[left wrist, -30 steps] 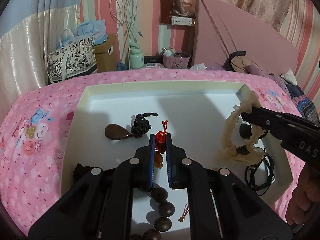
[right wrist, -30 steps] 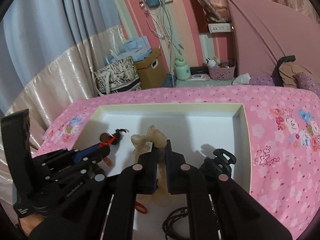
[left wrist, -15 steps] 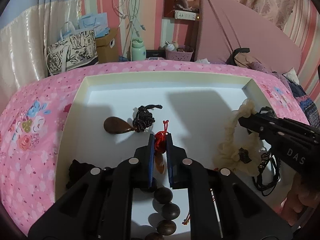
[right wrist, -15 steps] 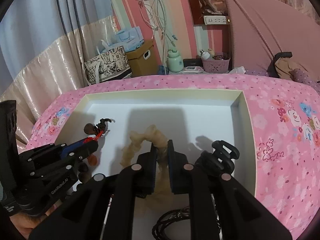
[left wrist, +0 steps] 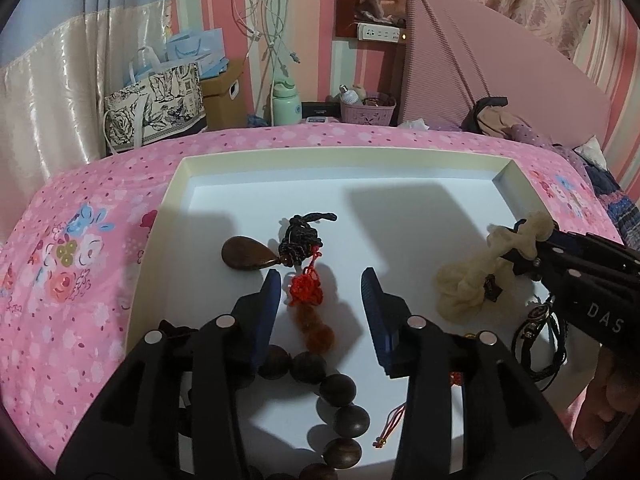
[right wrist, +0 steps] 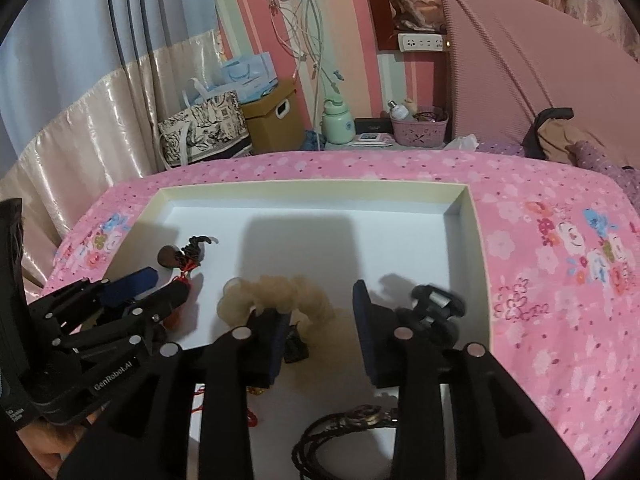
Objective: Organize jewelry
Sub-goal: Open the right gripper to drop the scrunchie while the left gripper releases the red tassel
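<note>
A white tray (left wrist: 340, 160) lies on the pink bedspread. My left gripper (left wrist: 320, 292) is opening its jaws; a red knot charm with amber beads (left wrist: 306, 300) lies on the tray floor between the fingers, with neither pad pressing it. Just beyond are a brown teardrop pendant (left wrist: 248, 258) and its black cord (left wrist: 302, 236). My right gripper (right wrist: 320, 304) is also opening. The cream scrunchie (right wrist: 276, 296) rests on the tray (right wrist: 312, 192), one end still draped against the left finger. From the left wrist view, the scrunchie (left wrist: 468, 284) hangs off the right gripper (left wrist: 520, 248).
A string of dark wooden beads (left wrist: 336, 388) curls under the left gripper. Black cord bracelets (right wrist: 348, 428) and a black hair clip (right wrist: 436, 308) lie near the tray's right side. Bags, a box and a basket stand beyond the bed.
Both grippers were shut, the left on the red knot charm and the right on the scrunchie. Both now have their jaws apart, and the charm and scrunchie lie lower on the tray.
</note>
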The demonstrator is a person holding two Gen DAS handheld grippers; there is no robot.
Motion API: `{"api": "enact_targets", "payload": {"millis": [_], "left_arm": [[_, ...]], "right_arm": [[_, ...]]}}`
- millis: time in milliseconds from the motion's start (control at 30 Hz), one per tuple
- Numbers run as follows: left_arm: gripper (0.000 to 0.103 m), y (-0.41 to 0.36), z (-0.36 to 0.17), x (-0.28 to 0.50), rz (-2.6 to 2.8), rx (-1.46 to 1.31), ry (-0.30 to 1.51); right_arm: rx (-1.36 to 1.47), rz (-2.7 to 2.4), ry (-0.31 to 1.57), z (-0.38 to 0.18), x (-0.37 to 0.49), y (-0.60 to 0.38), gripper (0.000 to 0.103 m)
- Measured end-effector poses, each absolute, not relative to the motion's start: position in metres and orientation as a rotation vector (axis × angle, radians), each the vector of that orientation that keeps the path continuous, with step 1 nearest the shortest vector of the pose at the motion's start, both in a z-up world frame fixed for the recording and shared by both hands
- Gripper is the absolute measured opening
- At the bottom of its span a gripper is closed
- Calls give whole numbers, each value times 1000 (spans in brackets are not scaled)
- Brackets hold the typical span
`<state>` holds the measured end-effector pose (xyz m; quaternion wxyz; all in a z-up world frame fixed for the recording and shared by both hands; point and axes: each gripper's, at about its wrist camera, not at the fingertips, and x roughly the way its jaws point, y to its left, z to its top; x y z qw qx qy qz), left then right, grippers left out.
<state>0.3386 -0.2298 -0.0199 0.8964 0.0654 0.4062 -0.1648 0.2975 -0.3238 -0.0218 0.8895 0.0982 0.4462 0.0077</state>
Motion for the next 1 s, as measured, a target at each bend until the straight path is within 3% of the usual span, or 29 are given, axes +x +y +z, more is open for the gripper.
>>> {"api": "enact_targets", "payload": {"millis": [600,1000], "left_arm": [[47,-215,1,332,-329,104,795],[50,-177,64,271,-319,141,672]], "right_arm": [[-48,45,1024,-12,285,-308,40],[-46,112,1039,16,230,-309,43]]}}
